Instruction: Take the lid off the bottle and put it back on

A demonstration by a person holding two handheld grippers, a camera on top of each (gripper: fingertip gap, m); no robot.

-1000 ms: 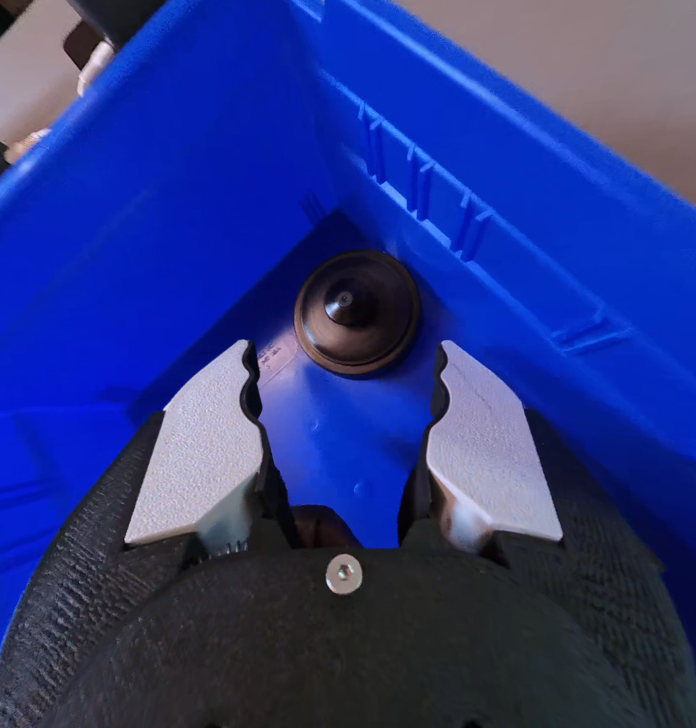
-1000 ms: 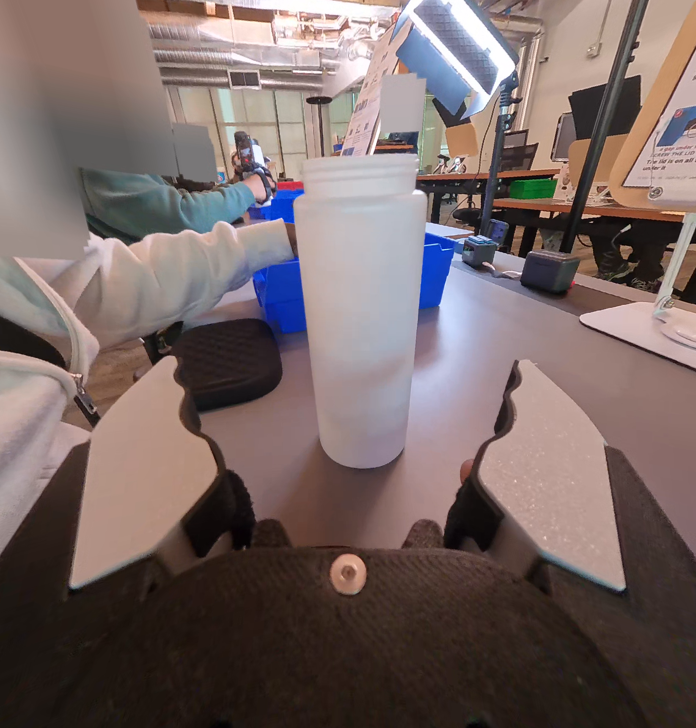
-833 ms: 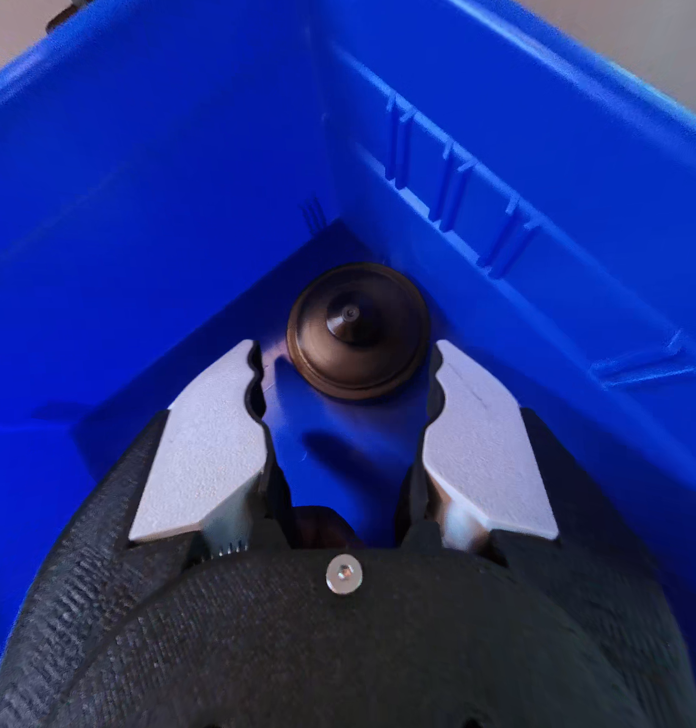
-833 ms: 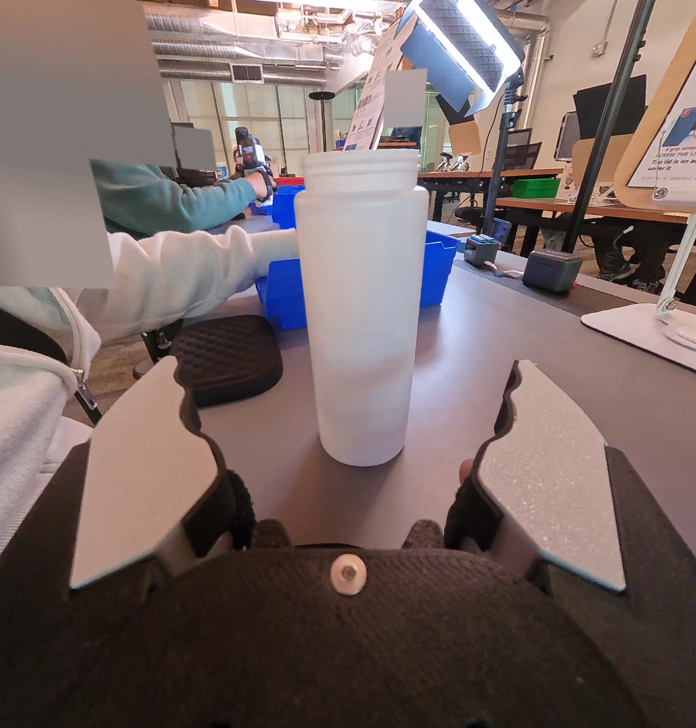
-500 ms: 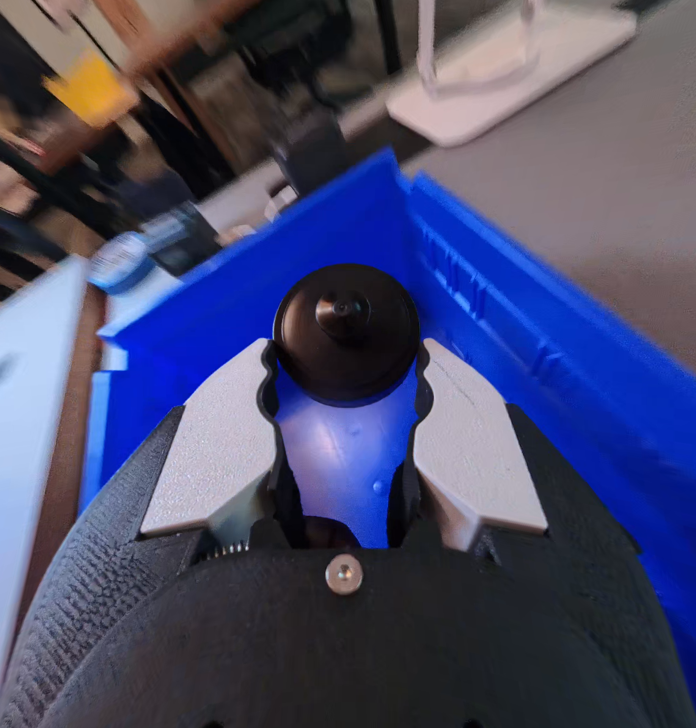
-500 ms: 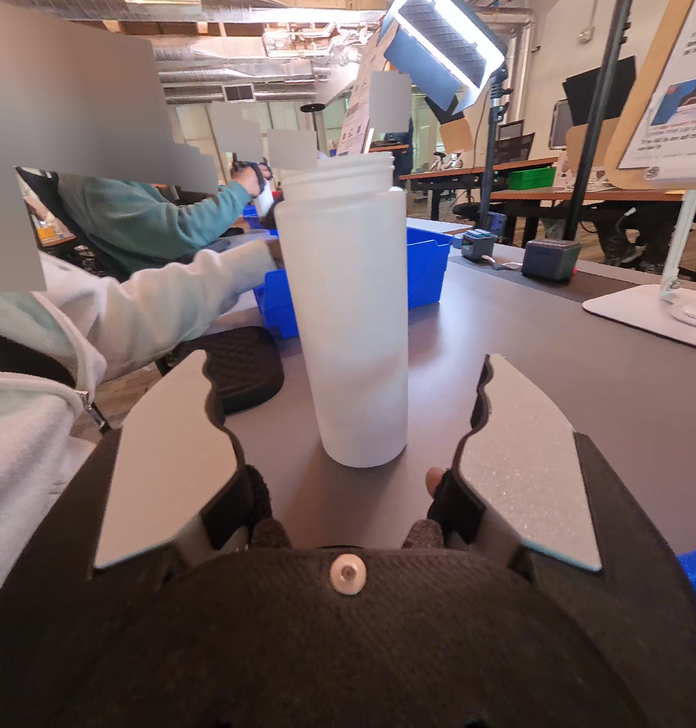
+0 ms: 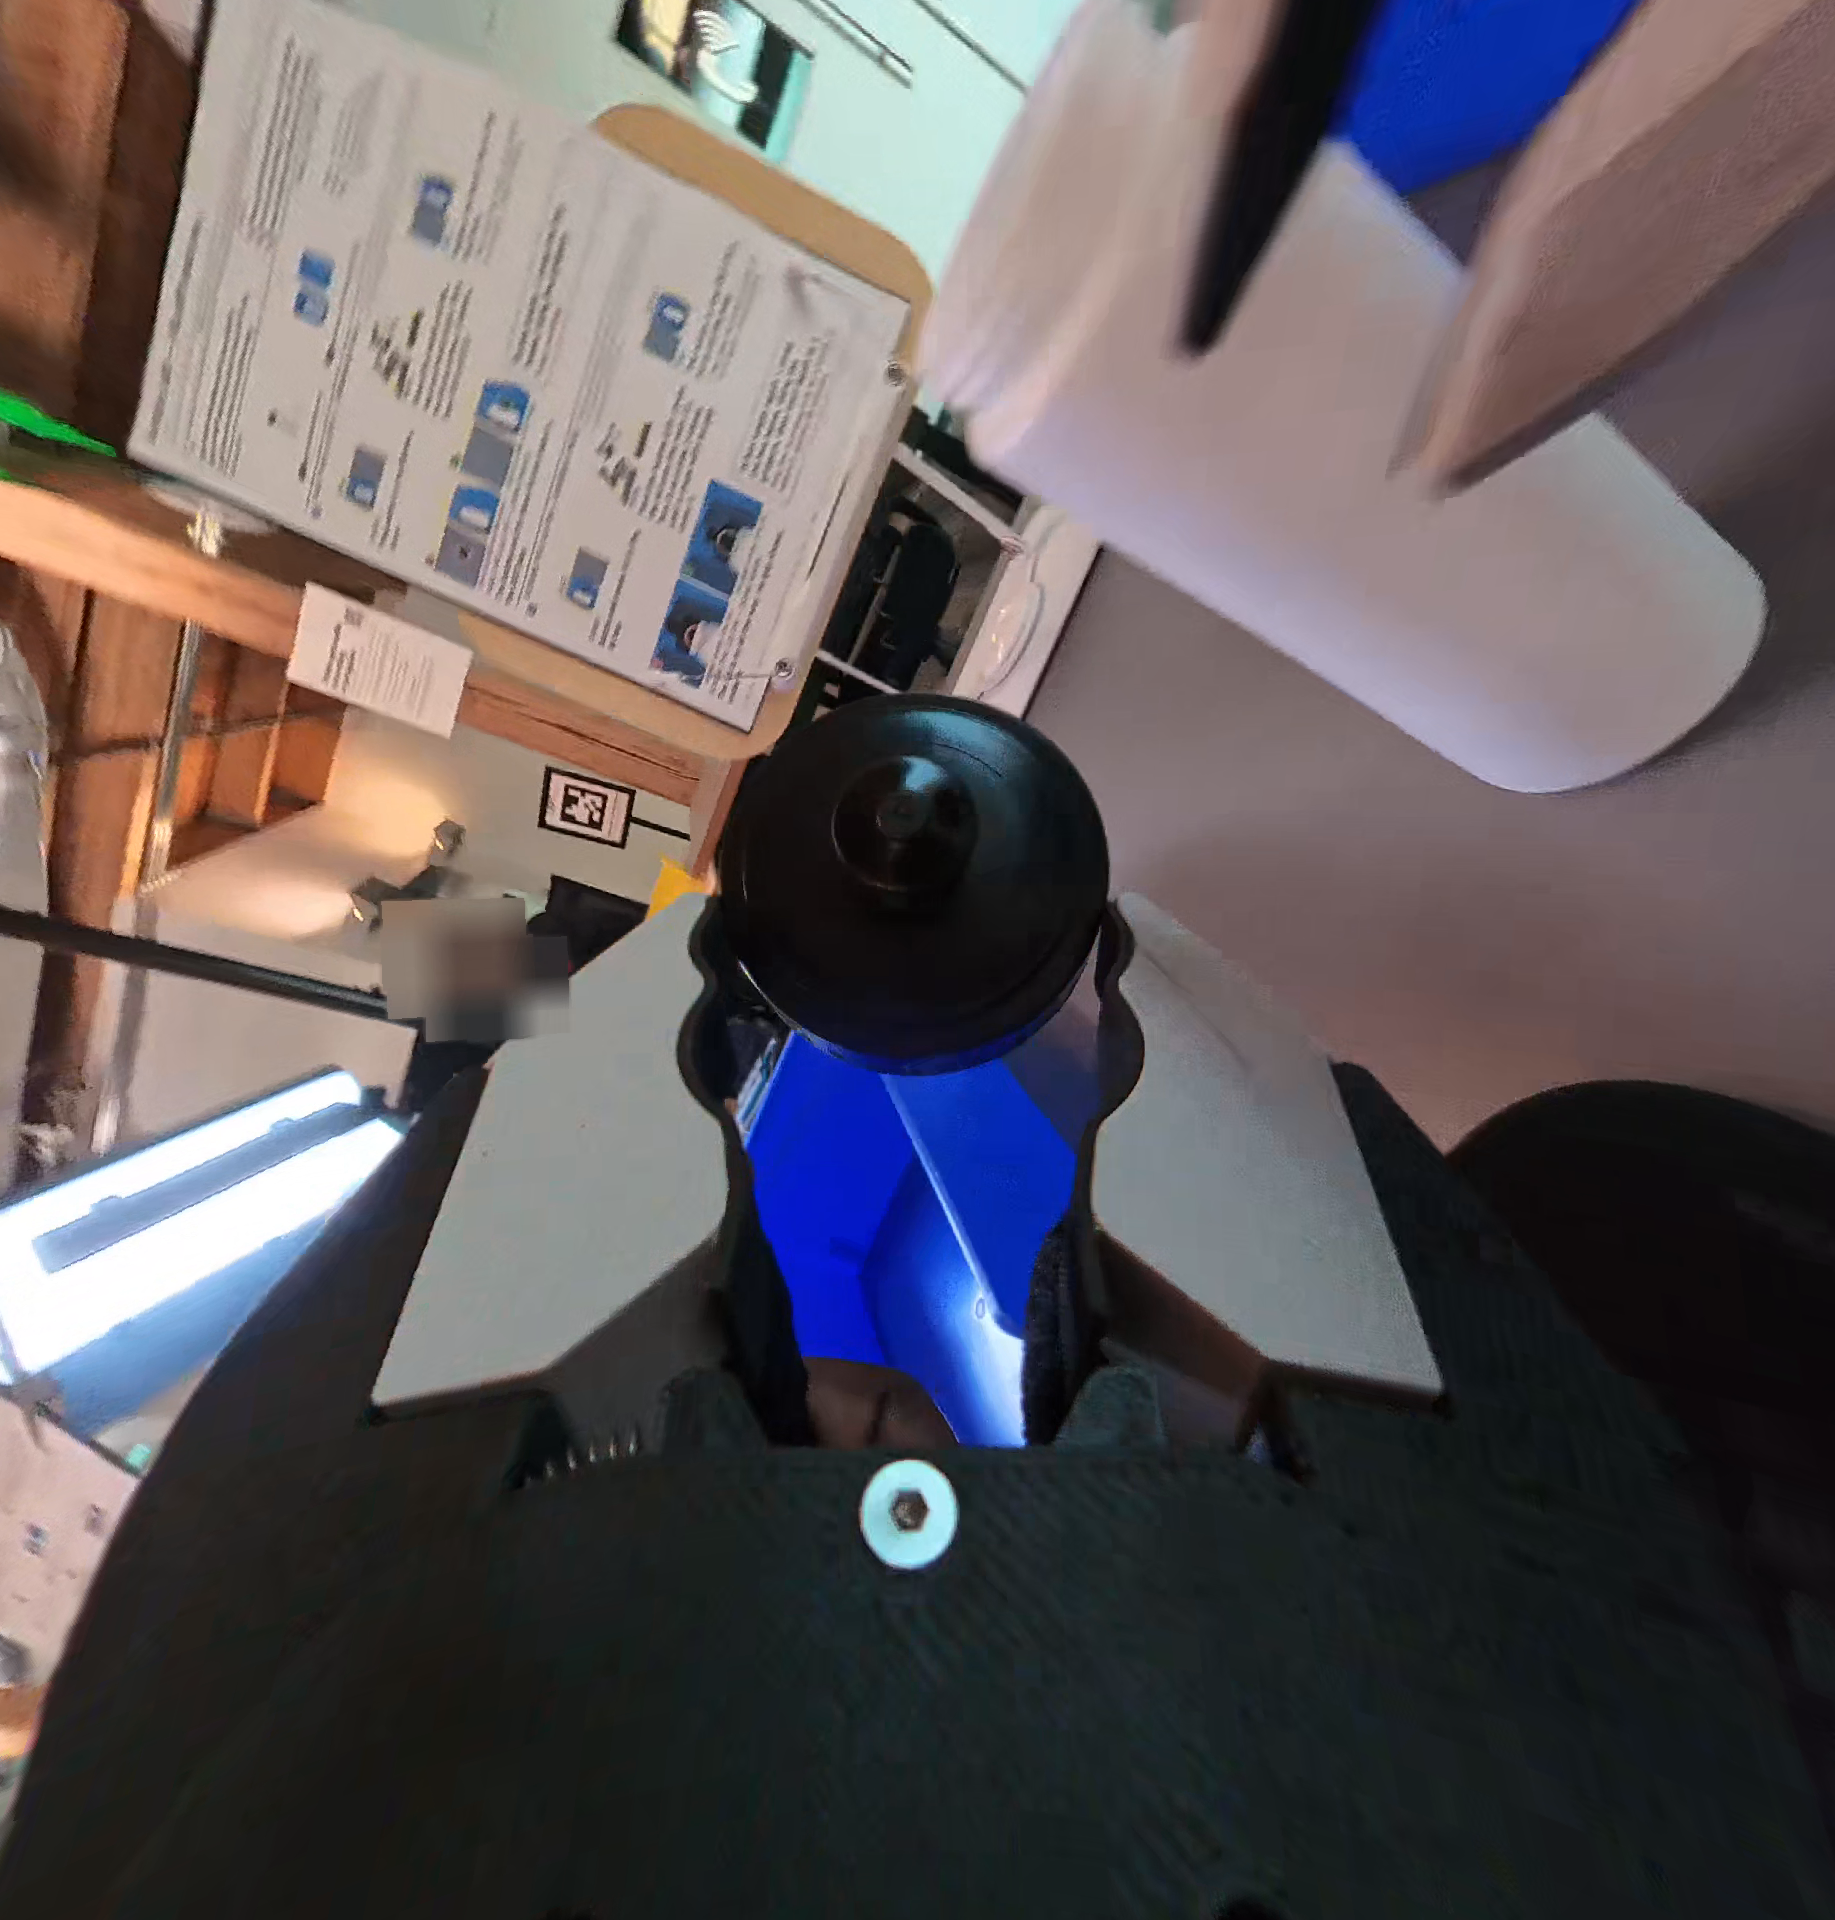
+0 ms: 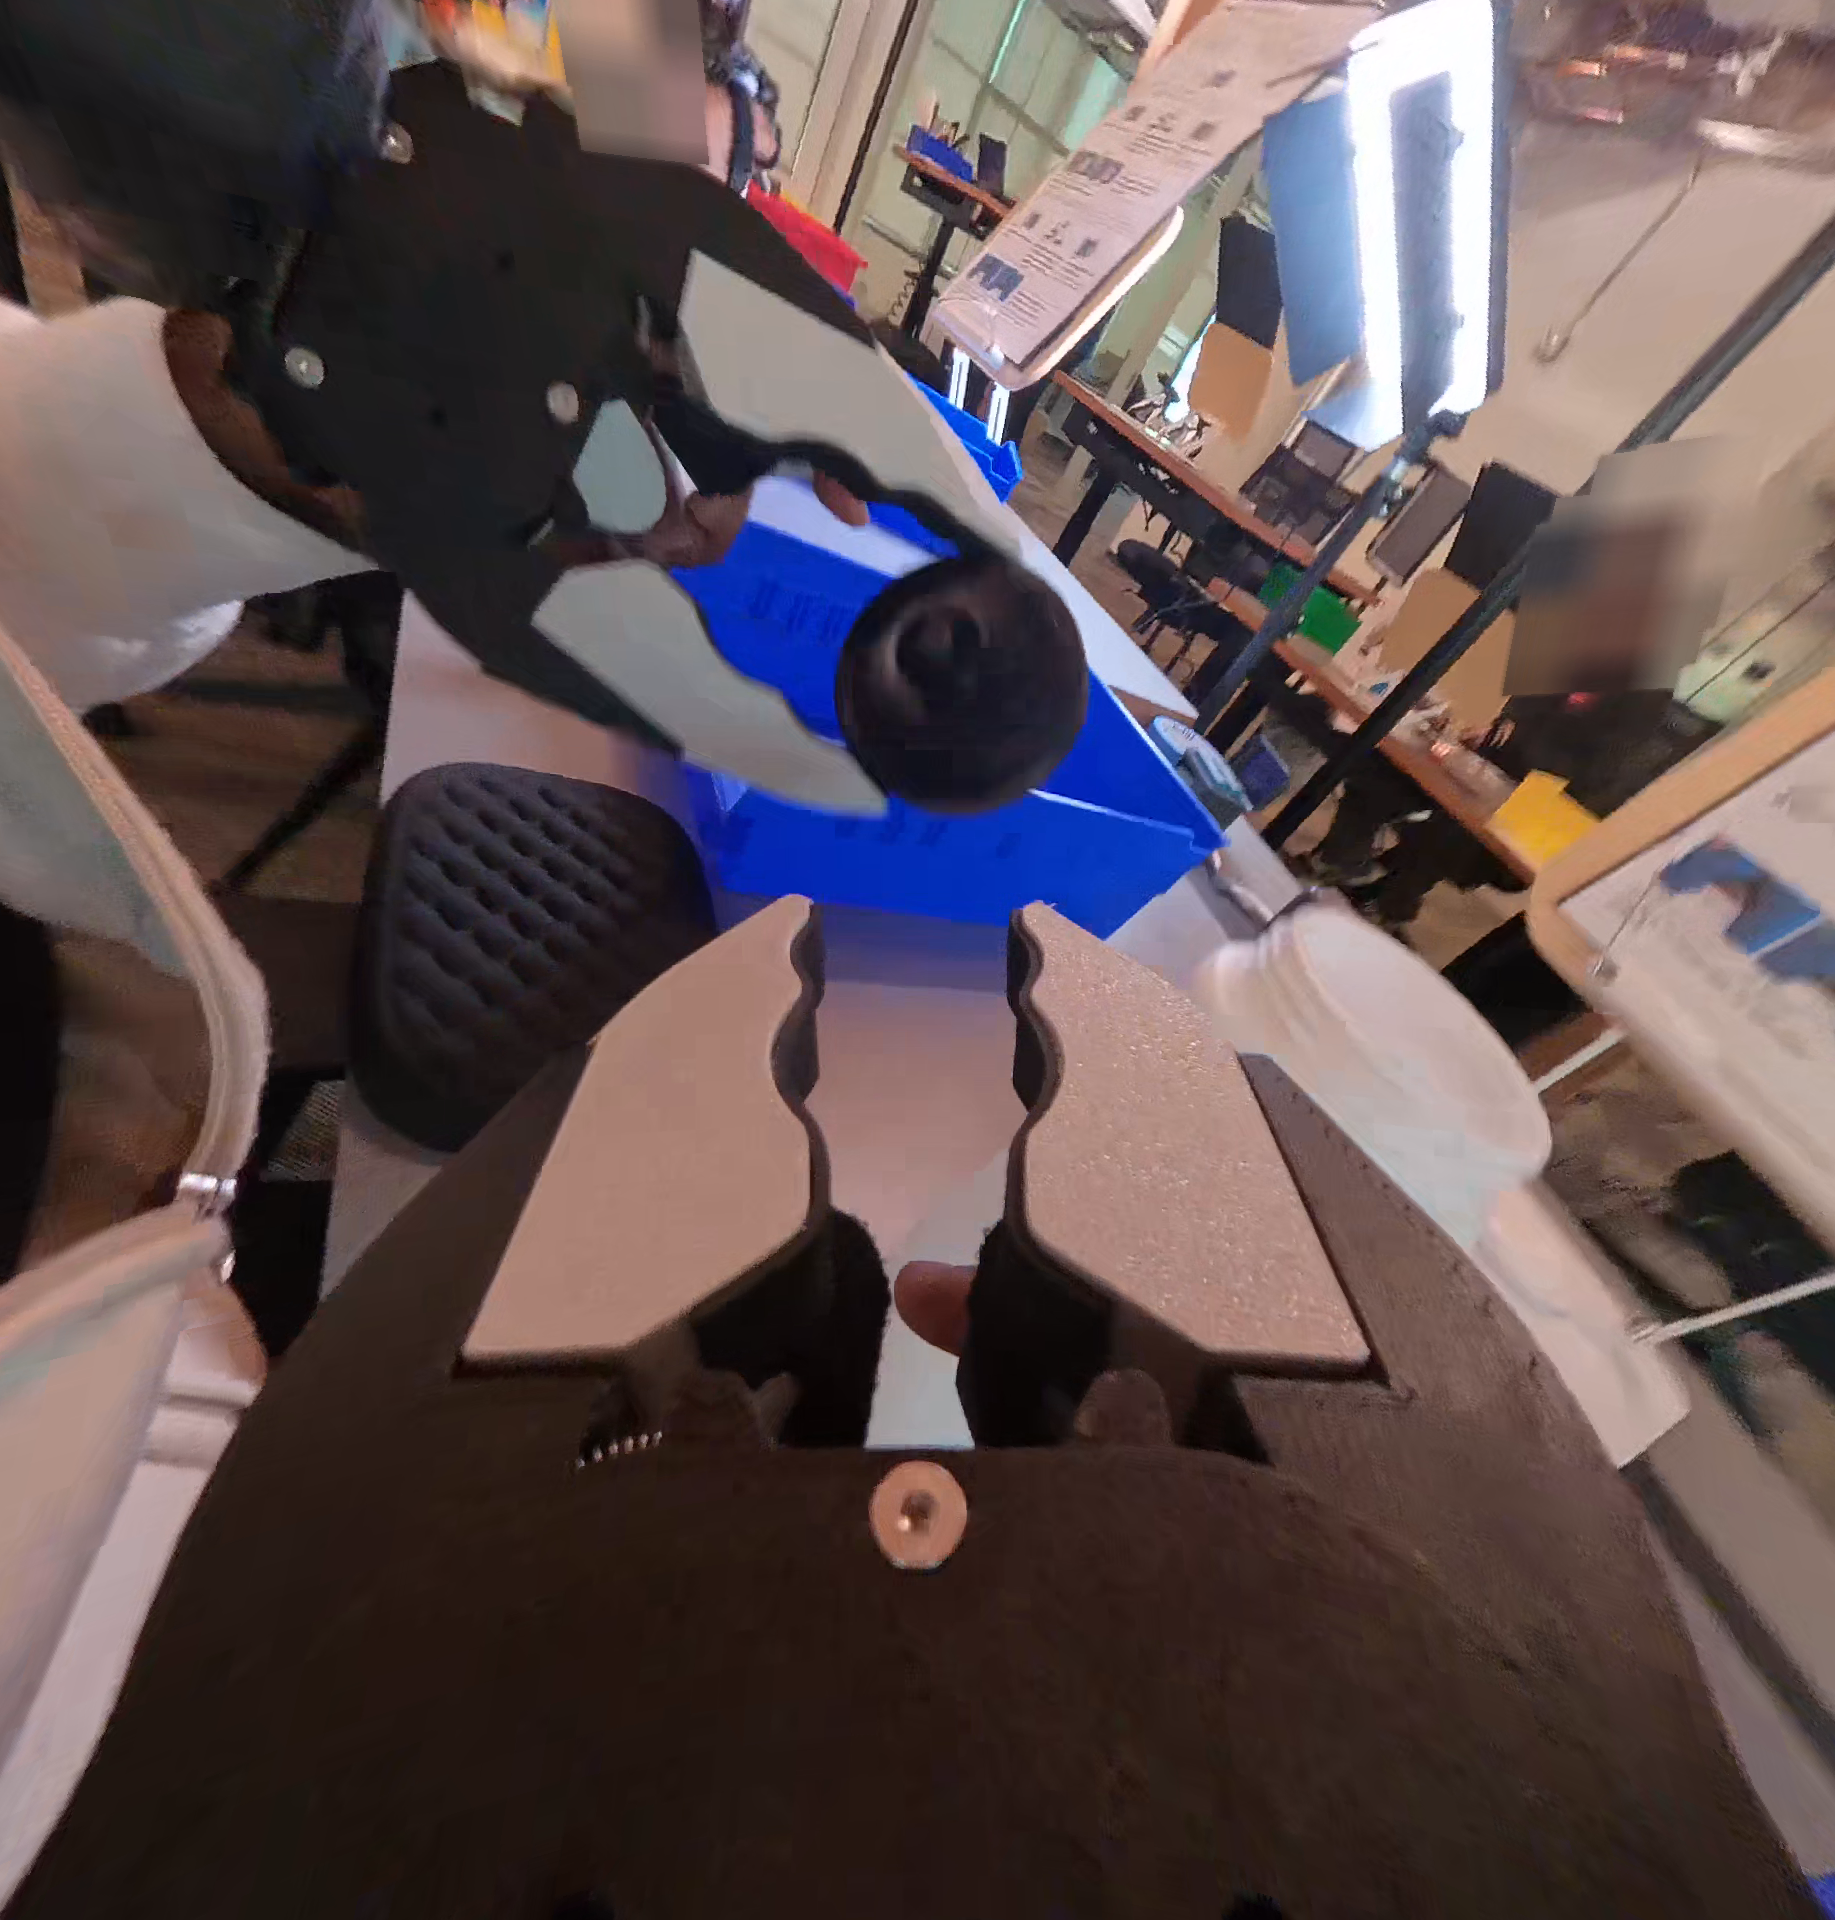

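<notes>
My left gripper (image 7: 908, 925) is shut on the black lid (image 7: 908, 862) by its rim and holds it in the air, knob towards the camera. It shows in the right wrist view too, where the left gripper (image 8: 934, 675) carries the lid (image 8: 960, 686) above the blue bin. The white bottle (image 7: 1256, 540), without a lid, is at the upper right on the grey table. My right gripper (image 8: 913, 935) has narrowed to a small gap with nothing in it. The blurred bottle (image 8: 1380, 1060) lies outside its right finger. The right gripper's fingers (image 7: 1599, 260) overlap the bottle in the left wrist view.
A blue bin (image 8: 996, 873) stands on the grey table (image 8: 913, 1101) behind the lid; it also shows below the lid (image 7: 892, 1195). A black padded chair part (image 8: 518, 935) is at the table's left edge. A sign board on a stand (image 7: 528, 395) is beyond the bottle.
My left gripper closed on the lid in the bin, lifted it out and swung towards the bottle. My right gripper narrowed its jaws and rolled, so the bottle moved from between its fingers to their right.
</notes>
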